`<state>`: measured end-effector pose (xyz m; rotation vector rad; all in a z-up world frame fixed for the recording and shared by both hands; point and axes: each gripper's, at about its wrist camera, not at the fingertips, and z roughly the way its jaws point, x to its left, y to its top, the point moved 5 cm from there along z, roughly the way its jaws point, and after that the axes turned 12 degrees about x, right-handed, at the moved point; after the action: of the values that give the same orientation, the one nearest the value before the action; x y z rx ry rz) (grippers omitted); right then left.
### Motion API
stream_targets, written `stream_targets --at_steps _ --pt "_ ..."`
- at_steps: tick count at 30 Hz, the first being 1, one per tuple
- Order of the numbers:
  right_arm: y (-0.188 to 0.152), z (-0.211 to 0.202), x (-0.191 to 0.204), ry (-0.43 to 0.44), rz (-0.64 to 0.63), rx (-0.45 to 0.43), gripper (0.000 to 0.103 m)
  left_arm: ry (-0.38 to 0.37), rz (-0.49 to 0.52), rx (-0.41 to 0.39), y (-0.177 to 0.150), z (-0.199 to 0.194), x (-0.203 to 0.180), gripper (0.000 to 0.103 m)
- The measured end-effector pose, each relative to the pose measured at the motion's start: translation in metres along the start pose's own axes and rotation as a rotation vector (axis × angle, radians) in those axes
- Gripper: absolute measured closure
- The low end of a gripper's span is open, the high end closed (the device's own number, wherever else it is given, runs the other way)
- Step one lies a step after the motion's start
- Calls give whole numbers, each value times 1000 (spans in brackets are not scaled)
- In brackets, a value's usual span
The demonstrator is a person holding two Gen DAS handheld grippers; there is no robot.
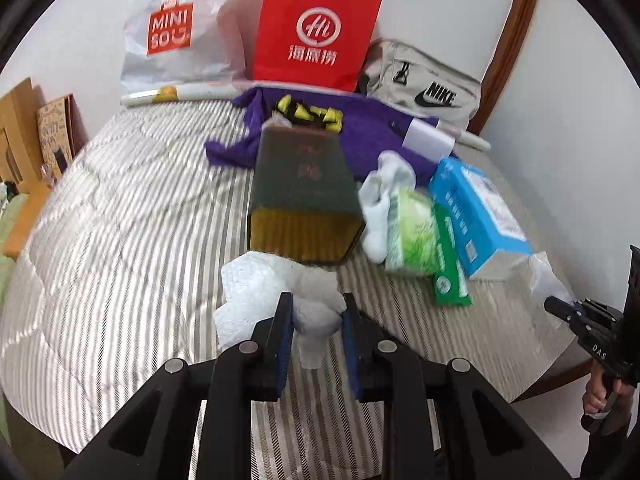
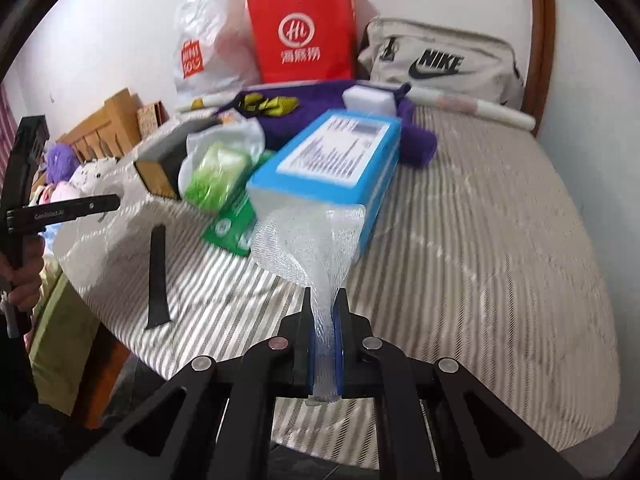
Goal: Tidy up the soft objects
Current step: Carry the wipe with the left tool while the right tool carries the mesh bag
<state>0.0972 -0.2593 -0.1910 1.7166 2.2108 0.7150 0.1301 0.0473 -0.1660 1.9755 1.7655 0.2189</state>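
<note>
- We are pinching the crumpled white paper towel in our left claw; its two blue-padded fingers are pressing a wad of it from either side, with the loose sheet spilling out to the left of the claw over the striped quilted bed.
- We are pinching the translucent white foam-net sleeve in our right claw, the fingers pressed nearly together on its gathered tail.
- We are judging the step in hand to be gathering: both soft pieces are gripped, and neither is yet put anywhere.
- The net's long axis is running straight ahead of the right claw, its tail in the pads and its wide mouth fanning out forward, reaching the near end of the blue rectangular tissue box; we cannot tell whether it is wrapping that box or just lying against it.
- The paper towel is too bunched to show a clear long axis; it is sitting just short of the dark green box with the ribbed yellow end, straight ahead of the left claw.
- Next we are likely needing one spot for both, lifting gently so the net is not dragging the box.
</note>
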Motion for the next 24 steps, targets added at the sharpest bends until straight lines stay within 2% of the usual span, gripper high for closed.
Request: stream_targets --at_steps 3,6,24 --pt "13 -8 -2 33 1 -22 96 10 0 -19 11 -8 -2 81" --pt "30 -13 -1 29 -16 -46 96 17 9 -31 23 -15 -6 81" --pt "123 -9 -12 85 -6 -83 96 36 5 -82 89 -26 -10 81"
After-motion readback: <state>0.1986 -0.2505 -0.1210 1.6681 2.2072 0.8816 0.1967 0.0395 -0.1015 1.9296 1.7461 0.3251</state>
